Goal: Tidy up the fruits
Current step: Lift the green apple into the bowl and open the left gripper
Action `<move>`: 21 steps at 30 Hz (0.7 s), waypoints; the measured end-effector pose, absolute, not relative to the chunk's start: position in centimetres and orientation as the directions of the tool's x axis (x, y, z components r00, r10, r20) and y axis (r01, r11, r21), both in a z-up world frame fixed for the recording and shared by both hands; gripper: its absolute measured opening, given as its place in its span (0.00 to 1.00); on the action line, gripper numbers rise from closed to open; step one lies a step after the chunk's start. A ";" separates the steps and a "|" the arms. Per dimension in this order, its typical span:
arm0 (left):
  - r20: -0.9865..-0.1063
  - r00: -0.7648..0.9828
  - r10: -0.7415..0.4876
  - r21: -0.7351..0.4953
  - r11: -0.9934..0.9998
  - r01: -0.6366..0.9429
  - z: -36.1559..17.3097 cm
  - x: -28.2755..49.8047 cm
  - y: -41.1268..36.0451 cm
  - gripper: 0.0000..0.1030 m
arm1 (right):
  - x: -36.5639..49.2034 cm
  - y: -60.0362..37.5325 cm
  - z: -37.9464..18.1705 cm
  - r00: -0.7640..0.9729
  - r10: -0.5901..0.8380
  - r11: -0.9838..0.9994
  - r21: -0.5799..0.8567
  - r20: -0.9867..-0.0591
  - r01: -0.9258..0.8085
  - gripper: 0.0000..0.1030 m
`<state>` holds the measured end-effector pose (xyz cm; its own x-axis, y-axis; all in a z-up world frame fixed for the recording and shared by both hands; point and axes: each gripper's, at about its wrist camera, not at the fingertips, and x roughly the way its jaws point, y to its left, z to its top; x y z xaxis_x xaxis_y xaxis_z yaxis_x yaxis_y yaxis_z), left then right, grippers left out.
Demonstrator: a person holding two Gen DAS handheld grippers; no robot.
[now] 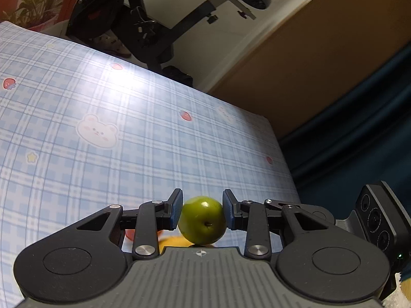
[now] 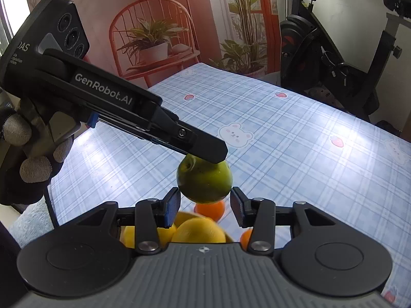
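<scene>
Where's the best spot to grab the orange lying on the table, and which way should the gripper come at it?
Probably across its widest middle, coming from above. The orange is round and rests on the tablecloth, so its top and sides look free. The yellow fruits sit close beside it, so a sideways approach may bump them. Much of it is hidden behind the green fruit.

yellow fruits: half hidden behind gripper body | container: unclear | orange: mostly hidden

Left tongs clamped shut (gloved hand gripping); right tongs apart.
</scene>
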<state>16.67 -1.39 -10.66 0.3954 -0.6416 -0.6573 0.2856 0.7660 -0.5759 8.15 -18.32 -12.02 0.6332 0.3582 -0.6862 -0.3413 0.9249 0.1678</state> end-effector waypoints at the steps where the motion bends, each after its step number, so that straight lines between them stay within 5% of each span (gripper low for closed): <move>1: -0.656 0.391 -0.645 -0.577 0.763 0.291 -10.5 16.1 -1.6 0.35 | 7.5 -18.2 -11.8 0.634 0.353 0.926 0.163 -0.688 -0.340 0.44; 21: -0.694 0.244 -0.678 -0.572 0.724 0.386 -12.7 7.0 -5.2 0.35 | -3.3 -17.2 -13.0 0.587 0.295 0.952 0.178 -0.754 -0.250 0.44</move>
